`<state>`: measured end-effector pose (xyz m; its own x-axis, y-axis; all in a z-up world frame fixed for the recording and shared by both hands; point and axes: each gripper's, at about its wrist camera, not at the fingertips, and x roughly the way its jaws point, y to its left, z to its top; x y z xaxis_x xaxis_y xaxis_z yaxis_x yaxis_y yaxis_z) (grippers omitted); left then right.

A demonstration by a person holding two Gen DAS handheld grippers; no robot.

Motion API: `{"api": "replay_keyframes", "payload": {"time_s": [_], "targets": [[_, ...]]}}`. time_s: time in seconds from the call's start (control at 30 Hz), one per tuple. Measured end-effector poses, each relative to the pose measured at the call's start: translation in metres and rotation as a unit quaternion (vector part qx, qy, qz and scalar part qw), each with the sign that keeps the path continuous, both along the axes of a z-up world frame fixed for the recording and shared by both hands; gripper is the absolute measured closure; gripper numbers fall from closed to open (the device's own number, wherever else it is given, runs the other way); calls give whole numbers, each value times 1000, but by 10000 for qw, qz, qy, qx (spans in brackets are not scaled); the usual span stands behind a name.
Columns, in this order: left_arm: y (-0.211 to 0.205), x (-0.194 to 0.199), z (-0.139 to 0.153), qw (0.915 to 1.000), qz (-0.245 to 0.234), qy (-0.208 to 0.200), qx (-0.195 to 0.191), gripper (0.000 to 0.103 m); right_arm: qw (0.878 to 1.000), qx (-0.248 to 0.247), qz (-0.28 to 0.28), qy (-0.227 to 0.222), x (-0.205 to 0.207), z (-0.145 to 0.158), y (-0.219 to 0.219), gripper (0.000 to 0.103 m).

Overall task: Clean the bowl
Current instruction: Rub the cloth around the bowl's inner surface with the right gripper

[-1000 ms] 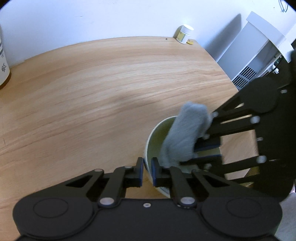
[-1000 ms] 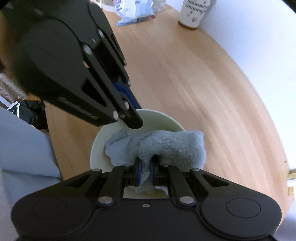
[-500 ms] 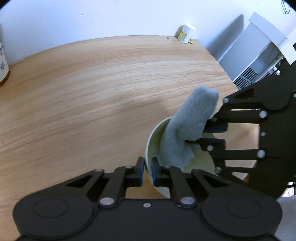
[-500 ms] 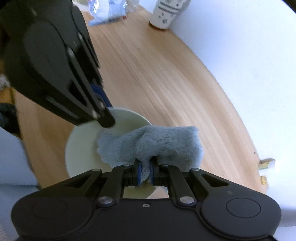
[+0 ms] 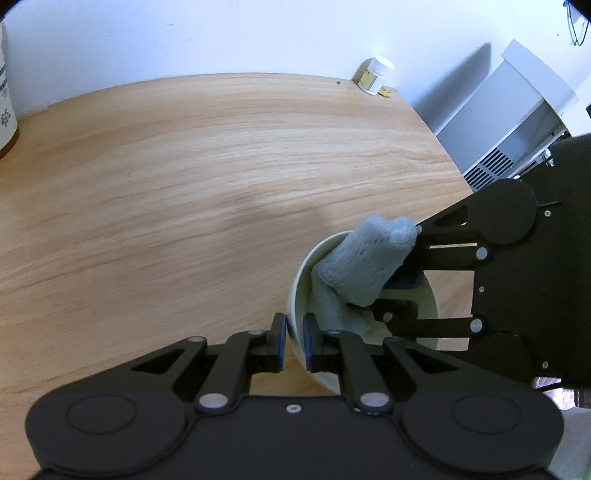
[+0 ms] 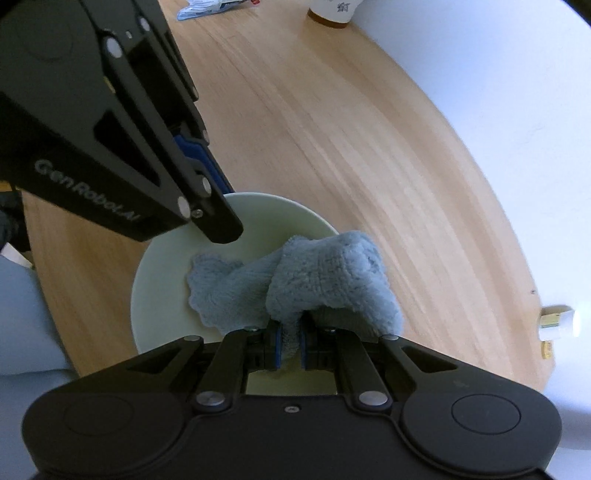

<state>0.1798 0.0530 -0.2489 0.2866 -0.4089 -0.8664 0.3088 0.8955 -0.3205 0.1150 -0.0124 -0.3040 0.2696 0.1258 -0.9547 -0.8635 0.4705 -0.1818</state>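
Pale wood-grain surface (image 5: 207,177) against white wall (image 5: 184,33), round cream ceramic bowl (image 6: 166,280) near its edge, rim clenched by left tongs (image 5: 294,341), fluffy grey cloth (image 6: 314,280) inside, gripped by right tongs (image 6: 289,345).

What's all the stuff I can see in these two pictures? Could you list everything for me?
bowl: one, pale green, on the table near its edge, rim pinched by the left hand-held gripper
cloth: one, grey-blue, fluffy, draped into the bowl
table: one, light wood, against a white wall
small jar: one, white lid, yellow label, far corner by the wall
patterned cup: one, white with brown base, far end, partly cut off
plastic packet: one, bluish, far end
white appliance: one, beside the table
left hand-held gripper: black, blue pads, shut on the bowl's rim
right hand-held gripper: black, blue pads, shut on the cloth
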Motion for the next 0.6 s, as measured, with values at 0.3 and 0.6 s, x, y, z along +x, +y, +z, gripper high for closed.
{"api": "replay_keyframes", "payload": {"time_s": [0.3, 0.6], "targets": [[5, 2, -1, 9997, 185, 18, -131, 96, 9966, 551, 67, 611, -22, 12, -24, 93], [2, 3, 1, 9999, 141, 11, -88, 96, 9990, 411, 76, 176, -46, 49, -33, 93]]}}
